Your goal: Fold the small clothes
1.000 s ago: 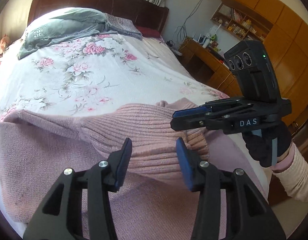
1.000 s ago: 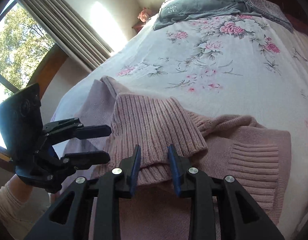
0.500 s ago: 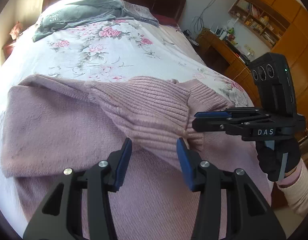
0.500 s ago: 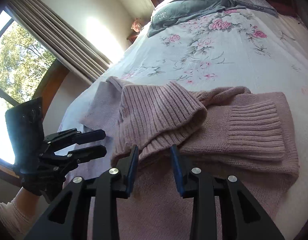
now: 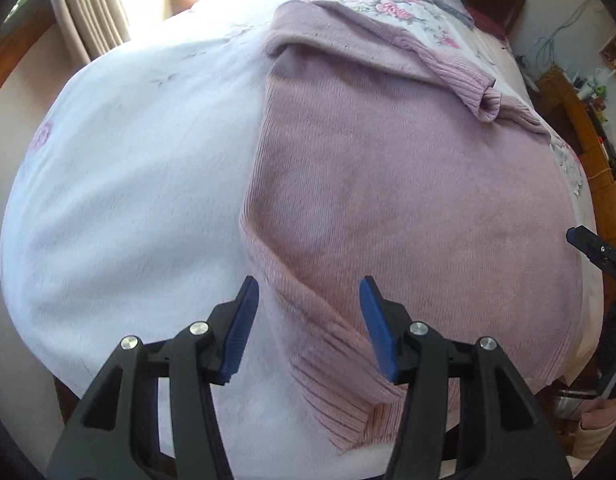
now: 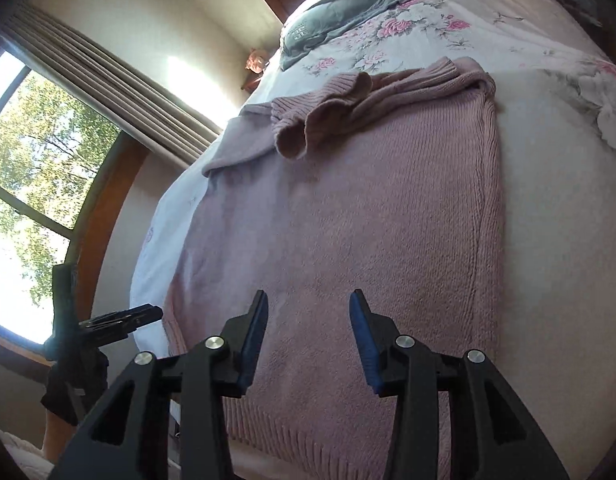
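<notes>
A pink knitted sweater [image 5: 408, 184] lies flat on the bed, both sleeves folded across its far end, ribbed cuffs [image 5: 486, 100] overlapping. My left gripper [image 5: 310, 300] stands open over the sweater's near left hem corner, nothing between its fingers. In the right wrist view the same sweater [image 6: 348, 220] fills the middle, with the folded cuffs [image 6: 320, 114] at the far end. My right gripper [image 6: 308, 316] hangs open above the near hem, holding nothing. The left gripper [image 6: 123, 320] shows at the left edge of that view; the right gripper's tip [image 5: 588, 244] shows at the right edge of the left wrist view.
The bed has a white floral cover [image 6: 408, 36] and a grey pillow [image 6: 340, 20] by the dark headboard. A window with curtains [image 6: 91, 80] is on the left side. Wooden cabinets and a cluttered desk [image 5: 588, 112] stand past the bed's right side.
Both grippers have drawn back from the folded sleeve cuffs to the sweater's near hem, and both jaws stand wider. The cuffs stay folded at the far end.
</notes>
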